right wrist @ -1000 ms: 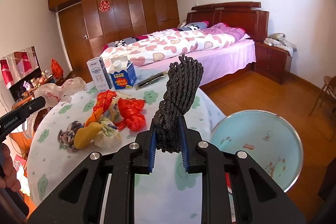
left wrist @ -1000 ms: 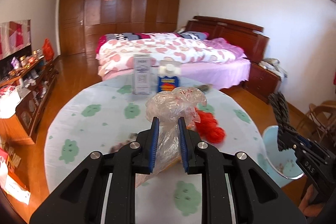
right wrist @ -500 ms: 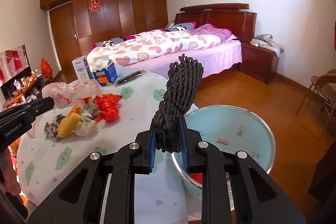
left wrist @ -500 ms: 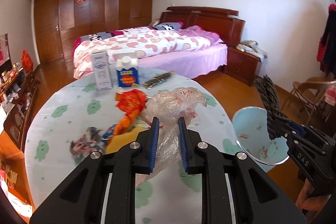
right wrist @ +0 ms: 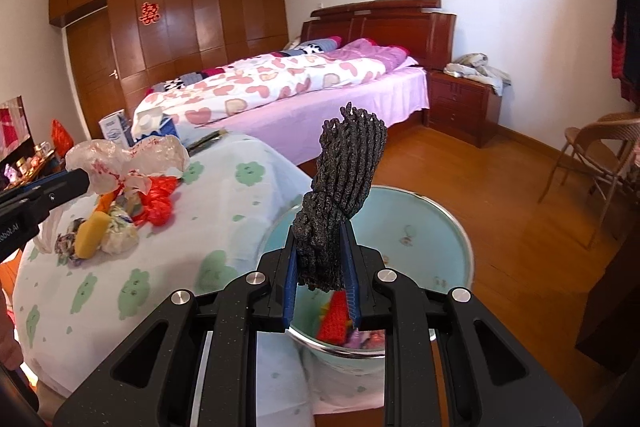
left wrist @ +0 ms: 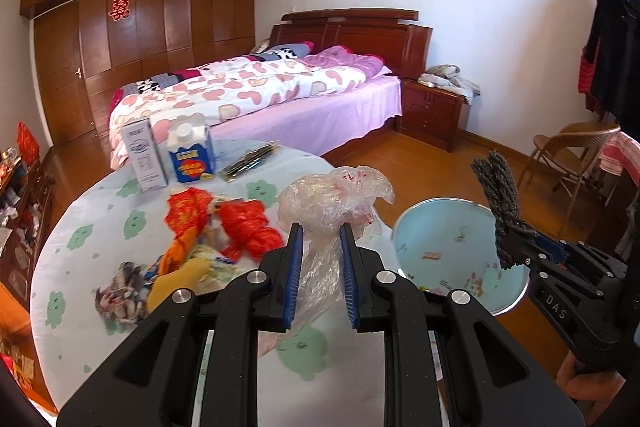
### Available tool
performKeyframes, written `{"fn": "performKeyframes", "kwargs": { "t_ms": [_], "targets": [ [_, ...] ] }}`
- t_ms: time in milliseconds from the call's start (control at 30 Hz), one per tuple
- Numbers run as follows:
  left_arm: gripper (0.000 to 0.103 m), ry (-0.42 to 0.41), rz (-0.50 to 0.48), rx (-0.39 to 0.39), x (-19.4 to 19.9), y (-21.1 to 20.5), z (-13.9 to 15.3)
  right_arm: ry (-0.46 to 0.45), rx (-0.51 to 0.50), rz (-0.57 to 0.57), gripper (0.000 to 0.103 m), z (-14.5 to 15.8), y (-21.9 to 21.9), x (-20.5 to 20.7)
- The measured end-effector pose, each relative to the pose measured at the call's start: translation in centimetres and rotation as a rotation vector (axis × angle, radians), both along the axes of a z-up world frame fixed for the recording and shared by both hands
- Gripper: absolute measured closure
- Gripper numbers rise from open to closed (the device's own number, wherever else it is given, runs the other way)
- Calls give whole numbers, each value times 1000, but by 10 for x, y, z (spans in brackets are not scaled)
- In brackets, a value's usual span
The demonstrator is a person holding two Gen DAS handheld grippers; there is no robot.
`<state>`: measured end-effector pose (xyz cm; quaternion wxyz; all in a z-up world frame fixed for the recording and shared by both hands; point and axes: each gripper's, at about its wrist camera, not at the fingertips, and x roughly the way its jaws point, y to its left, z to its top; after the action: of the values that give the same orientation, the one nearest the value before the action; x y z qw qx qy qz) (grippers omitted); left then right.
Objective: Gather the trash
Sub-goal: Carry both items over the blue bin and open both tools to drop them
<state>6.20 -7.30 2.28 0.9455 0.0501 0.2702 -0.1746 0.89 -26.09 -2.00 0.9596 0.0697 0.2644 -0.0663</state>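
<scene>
Only the right wrist view shows red trash (right wrist: 334,321) inside the bin (right wrist: 448,223); jaws grip clear bag (left wrist: 332,203) and dark bundle (right wrist: 340,195).

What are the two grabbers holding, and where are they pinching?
The left gripper pinches a clear plastic bag at its gathered lower part. The right gripper pinches a dark twisted bundle by its bottom end.
</scene>
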Motion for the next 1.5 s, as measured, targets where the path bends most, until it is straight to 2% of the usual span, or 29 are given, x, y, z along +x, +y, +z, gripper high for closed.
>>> {"fn": "performKeyframes", "kwargs": {
  "t_ms": [500, 833, 1300, 1400, 1433, 1500],
  "targets": [
    [84, 33, -100, 16, 13, -60, -7, 45, 19, -141, 82, -19, -52, -5],
    [84, 80, -178, 34, 21, -107, -28, 114, 30, -160, 82, -40, -69, 0],
    [81, 156, -171, 60, 44, -132, -57, 199, 44, -132, 81, -65, -74, 12],
    [71, 158, -163, 59, 45, -130, -58, 194, 42, -139, 78, -66, -75, 12],
    [65, 156, -160, 58, 45, -129, -57, 191, 42, -142, 73, -66, -74, 13],
    [60, 150, -153, 60, 45, -127, -56, 176, 41, -153, 64, -64, -74, 12]
  ]
}}
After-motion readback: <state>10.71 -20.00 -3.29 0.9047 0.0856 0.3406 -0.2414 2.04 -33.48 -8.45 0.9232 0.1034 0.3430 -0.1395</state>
